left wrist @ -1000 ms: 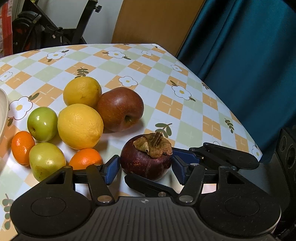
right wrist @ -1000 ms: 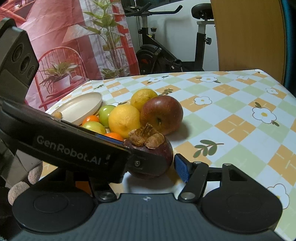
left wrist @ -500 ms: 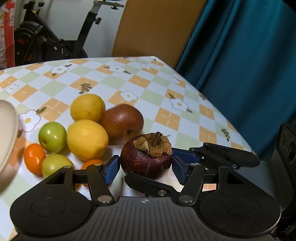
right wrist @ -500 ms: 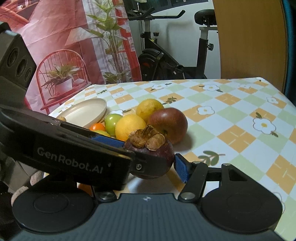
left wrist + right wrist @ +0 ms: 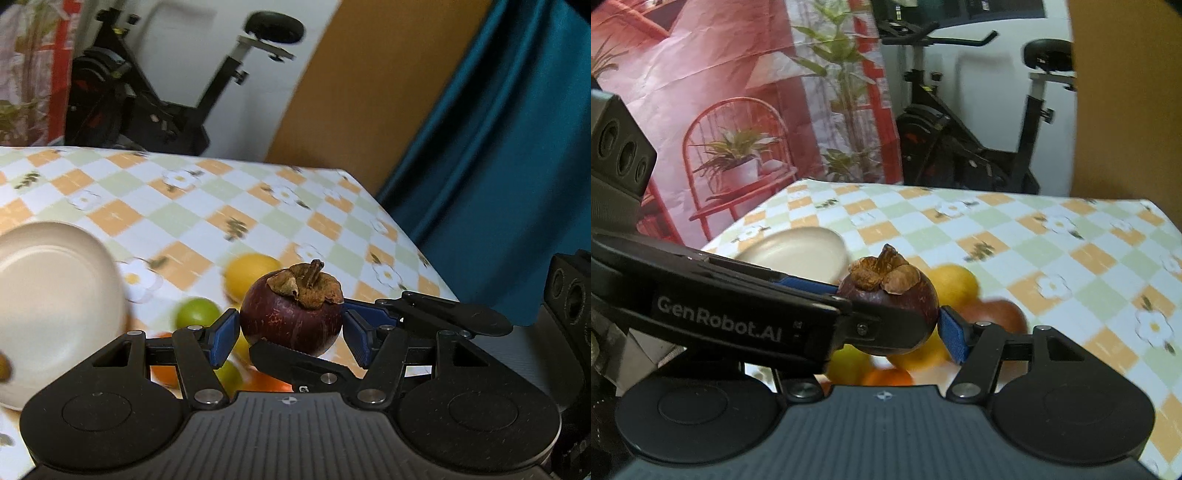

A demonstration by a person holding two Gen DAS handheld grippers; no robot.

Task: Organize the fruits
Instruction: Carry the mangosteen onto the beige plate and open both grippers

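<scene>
Together, both claws (image 5: pixel 291 334) (image 5: pixel 886 325) clench the round, smooth-skinned, crusty-capped mangosteen (image 5: pixel 291 317).

Motion blur softens the fruit pile (image 5: pixel 945 332) under the mangosteen (image 5: pixel 888 295), the left gripper (image 5: pixel 291 334) hides the right gripper's (image 5: pixel 886 325) near finger, and the frame edge crops the cream plate (image 5: pixel 55 295).

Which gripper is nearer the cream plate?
Left. The left gripper sits just beside the plate with the mangosteen; the right gripper is on the mangosteen's far side from it.
</scene>
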